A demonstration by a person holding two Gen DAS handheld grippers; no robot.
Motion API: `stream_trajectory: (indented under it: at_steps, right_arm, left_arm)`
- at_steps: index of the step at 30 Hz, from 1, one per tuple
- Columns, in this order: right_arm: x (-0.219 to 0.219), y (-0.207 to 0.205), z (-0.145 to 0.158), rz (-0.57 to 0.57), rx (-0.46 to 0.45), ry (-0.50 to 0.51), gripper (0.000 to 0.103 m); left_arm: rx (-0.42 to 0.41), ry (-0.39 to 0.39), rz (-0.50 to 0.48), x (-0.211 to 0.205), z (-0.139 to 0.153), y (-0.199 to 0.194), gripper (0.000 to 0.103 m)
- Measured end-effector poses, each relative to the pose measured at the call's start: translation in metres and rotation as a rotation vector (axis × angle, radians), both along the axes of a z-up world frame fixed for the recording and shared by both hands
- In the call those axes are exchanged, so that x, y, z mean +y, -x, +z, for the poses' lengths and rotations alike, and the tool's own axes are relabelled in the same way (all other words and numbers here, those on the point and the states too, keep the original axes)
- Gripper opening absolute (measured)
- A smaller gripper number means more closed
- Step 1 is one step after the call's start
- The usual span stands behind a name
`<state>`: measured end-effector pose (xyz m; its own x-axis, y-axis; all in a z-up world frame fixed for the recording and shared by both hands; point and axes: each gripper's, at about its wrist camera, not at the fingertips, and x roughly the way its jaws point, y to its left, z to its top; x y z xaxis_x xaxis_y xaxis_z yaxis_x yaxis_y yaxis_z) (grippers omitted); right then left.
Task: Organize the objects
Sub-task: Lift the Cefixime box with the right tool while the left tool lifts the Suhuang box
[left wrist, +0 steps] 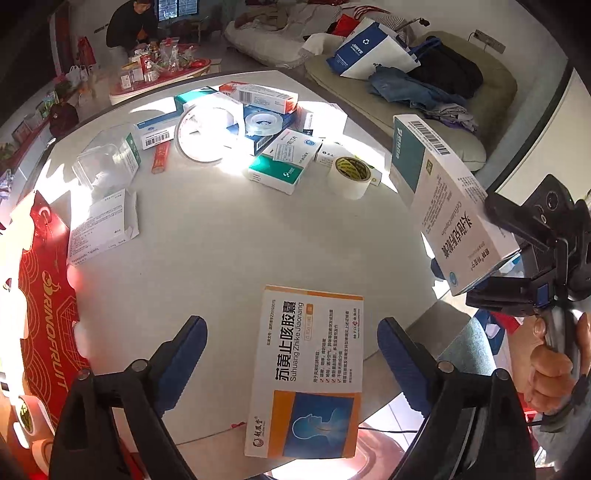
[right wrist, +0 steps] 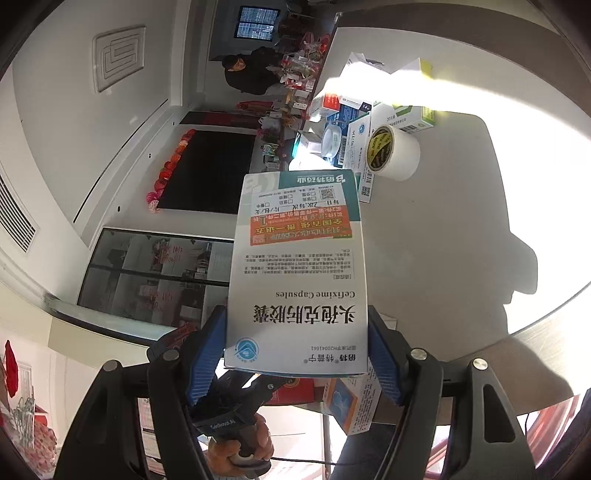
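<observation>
An orange-and-white medicine box (left wrist: 306, 369) sits at the near edge of the round white table (left wrist: 221, 251), its near end reaching past the rim. My left gripper (left wrist: 291, 350) stands open around it, with a gap between each blue pad and the box. My right gripper (right wrist: 297, 354) is shut on a white-and-teal Cefixime Capsules box (right wrist: 295, 277) and holds it in the air beside the table. From the left wrist view, that box (left wrist: 443, 192) is tilted at the right, with the right gripper (left wrist: 517, 266) behind it. The orange box (right wrist: 347, 406) also shows under the held box.
A pile of medicine boxes (left wrist: 280, 155) lies at the table's far side, with a clear tape roll (left wrist: 260, 122), a white tape roll (left wrist: 349, 175) and a clear plastic container (left wrist: 107, 162). A red carton (left wrist: 44, 295) stands left. A person (left wrist: 129, 26) is at another table far behind.
</observation>
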<state>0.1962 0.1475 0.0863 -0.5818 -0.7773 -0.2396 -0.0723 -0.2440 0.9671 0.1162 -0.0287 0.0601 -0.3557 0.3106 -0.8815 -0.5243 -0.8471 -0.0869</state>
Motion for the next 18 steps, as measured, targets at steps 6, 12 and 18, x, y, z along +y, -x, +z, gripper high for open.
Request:
stream_trajectory:
  at_steps: [6, 12, 18]
  right_arm:
    - [0.005, -0.012, -0.004, 0.002, 0.004, 0.008, 0.071]
    - [0.008, -0.017, -0.003, 0.004, 0.011, 0.012, 0.071]
    - [0.009, -0.019, -0.007, -0.004, 0.012, 0.029, 0.071]
  left_arm:
    - [-0.045, 0.179, -0.052, 0.037, -0.039, -0.012, 0.098]
    - [-0.055, 0.241, -0.046, 0.045, -0.06, -0.013, 0.103]
    - [-0.068, 0.135, -0.014, 0.022, -0.061, -0.012, 0.082]
